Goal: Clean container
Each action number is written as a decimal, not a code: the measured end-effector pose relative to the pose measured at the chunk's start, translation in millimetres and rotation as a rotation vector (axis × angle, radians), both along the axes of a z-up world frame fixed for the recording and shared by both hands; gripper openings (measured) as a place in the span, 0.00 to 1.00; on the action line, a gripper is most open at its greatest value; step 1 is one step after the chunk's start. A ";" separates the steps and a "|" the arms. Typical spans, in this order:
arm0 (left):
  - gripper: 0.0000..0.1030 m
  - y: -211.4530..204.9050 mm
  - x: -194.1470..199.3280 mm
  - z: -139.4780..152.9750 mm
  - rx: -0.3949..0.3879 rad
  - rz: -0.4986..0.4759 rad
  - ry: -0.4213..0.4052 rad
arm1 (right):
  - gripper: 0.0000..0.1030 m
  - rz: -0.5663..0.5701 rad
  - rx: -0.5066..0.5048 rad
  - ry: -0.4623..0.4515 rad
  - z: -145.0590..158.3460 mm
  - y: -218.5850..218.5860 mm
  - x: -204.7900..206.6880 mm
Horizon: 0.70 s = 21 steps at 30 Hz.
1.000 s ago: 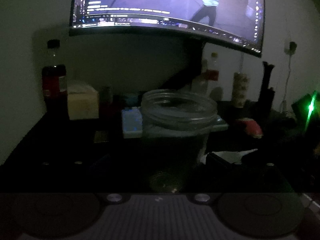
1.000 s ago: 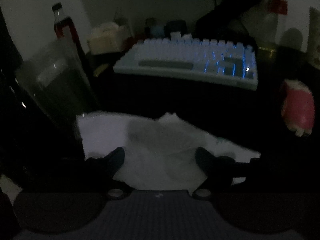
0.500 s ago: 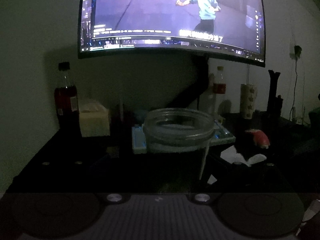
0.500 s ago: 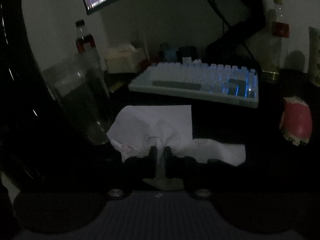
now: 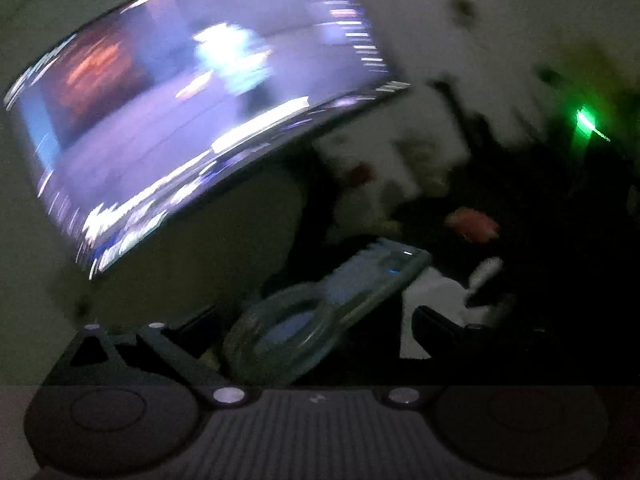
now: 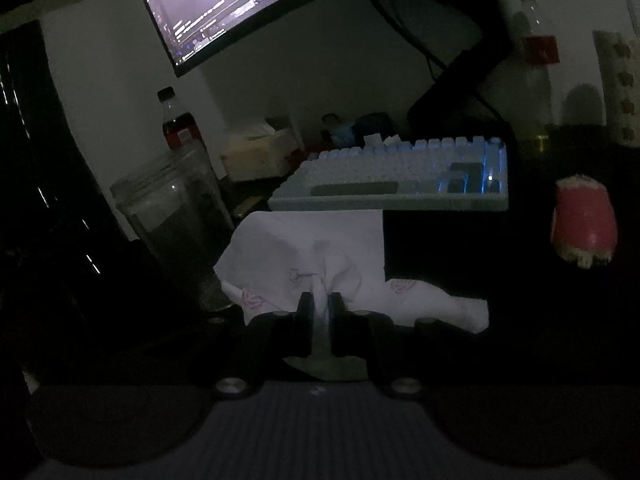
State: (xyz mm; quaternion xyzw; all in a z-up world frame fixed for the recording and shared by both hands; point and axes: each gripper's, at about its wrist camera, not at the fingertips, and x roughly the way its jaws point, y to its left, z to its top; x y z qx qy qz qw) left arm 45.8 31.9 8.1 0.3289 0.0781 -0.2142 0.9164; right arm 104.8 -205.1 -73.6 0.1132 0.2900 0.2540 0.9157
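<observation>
- Holding a white tissue [image 6: 316, 256] pinched between its two dark fingers, the right gripper [image 6: 320, 312] has its jaws nearly together, with a fold of paper bunched up between them and the rest of the sheet spread out ahead over the dark desk [image 6: 440, 248].
- The task's thing is a clear glass jar [image 5: 280, 332], lidless. In the left wrist view it sits low and centre, just in front of the left gripper [image 5: 316, 344], with its round open mouth facing the camera.
- The left view is badly motion-blurred. One dark finger [image 5: 440, 328] shows to the right of the jar and a dark bracket to its left; I judge the jar is gripped between them, but contact itself is too smeared to confirm.
- Pointing: in the left view the jar looks tipped over, its long axis running roughly away from the camera and up to the right, mouth nearest the lens. In the right wrist view the same jar [image 6: 176, 216] stands at the left, leaning slightly, mouth upward, just beside the tissue.
- Behind lie a backlit keyboard [image 6: 400, 176], a curved monitor [image 5: 192, 128], a cola bottle [image 6: 178, 128] and a pink object [image 6: 582, 224].
- Doing this step well, as I judge it: keep the jar steady with its mouth turned toward the right gripper, keep a firm pinch on the tissue, feed the wad straight in along the jar's axis, then wipe round the inner wall without snagging the rim.
</observation>
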 end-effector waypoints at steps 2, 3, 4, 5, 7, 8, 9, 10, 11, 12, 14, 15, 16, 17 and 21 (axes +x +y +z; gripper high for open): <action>1.00 -17.7 5.3 -2.0 0.108 -0.004 -0.021 | 0.09 0.009 0.009 0.000 -1.1 -1.8 -3.1; 1.00 -25.0 12.5 -2.6 0.142 0.013 -0.018 | 0.09 0.013 0.010 -0.002 -1.4 -2.2 -5.0; 1.00 -30.2 20.7 -3.2 0.166 0.032 -0.004 | 0.10 0.015 0.012 -0.006 -1.2 -3.0 -7.0; 1.00 -35.4 28.5 -3.8 0.189 0.050 0.011 | 0.10 0.015 0.015 -0.011 -0.8 -3.8 -8.9; 1.00 -43.2 40.2 -5.7 0.222 0.070 0.047 | 0.10 0.014 0.025 -0.017 -0.7 -5.3 -13.1; 1.00 -44.7 45.8 -8.3 0.232 0.078 0.068 | 0.10 0.015 0.034 -0.017 -0.6 -5.9 -14.2; 0.99 -46.1 51.0 -10.9 0.241 0.085 0.088 | 0.10 0.018 0.043 -0.016 -0.5 -6.1 -15.3; 0.94 -45.9 53.8 -13.8 0.241 0.090 0.106 | 0.10 0.021 0.049 -0.015 -0.5 -6.2 -16.3; 0.91 -45.5 56.6 -16.6 0.240 0.094 0.124 | 0.10 0.026 0.054 -0.016 -0.3 -6.0 -17.4; 0.83 -43.4 58.5 -18.6 0.237 0.094 0.138 | 0.10 0.029 0.055 -0.019 -0.4 -5.7 -18.4; 0.69 -42.5 61.3 -23.6 0.248 0.092 0.155 | 0.10 0.028 0.058 -0.021 0.2 -5.2 -18.5; 0.57 -42.0 62.5 -25.8 0.256 0.092 0.162 | 0.10 0.027 0.061 -0.020 0.4 -4.9 -18.2; 0.52 -41.6 62.4 -28.7 0.263 0.090 0.169 | 0.10 0.022 0.062 -0.019 0.3 -4.9 -18.0; 0.52 -40.8 60.1 -29.4 0.261 0.092 0.160 | 0.10 0.012 0.063 -0.017 0.0 -5.1 -18.0; 0.41 -29.4 60.6 -17.9 0.138 0.099 0.207 | 0.10 -0.014 0.077 -0.011 -1.2 -6.7 -17.8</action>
